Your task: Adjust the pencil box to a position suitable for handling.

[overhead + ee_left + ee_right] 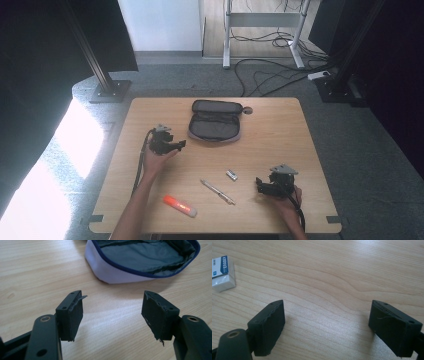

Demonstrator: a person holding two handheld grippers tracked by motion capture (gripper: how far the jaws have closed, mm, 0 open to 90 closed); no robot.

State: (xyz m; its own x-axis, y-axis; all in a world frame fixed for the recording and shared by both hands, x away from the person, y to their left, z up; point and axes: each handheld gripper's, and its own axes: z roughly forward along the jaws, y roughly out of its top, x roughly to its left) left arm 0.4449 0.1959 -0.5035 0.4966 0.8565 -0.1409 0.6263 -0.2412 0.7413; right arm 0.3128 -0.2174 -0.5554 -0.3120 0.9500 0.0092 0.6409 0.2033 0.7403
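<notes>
Pouch [140, 262] just ahead of my left hand-held gripper [112, 312], jaws spread, empty.
Soft grey fabric, unzipped; right hand-held gripper [327, 322] released near eraser [222, 273].

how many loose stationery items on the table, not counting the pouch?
3. Small white eraser mid-table, silver pen just nearer the front edge, orange-capped glue stick front-left. The open grey zip pouch could hide more inside.

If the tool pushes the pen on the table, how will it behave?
The pen looks slim and round, so it would probably roll sideways on the smooth table. It seems stiff and light, likely sliding or spinning under an off-centre push.
</notes>
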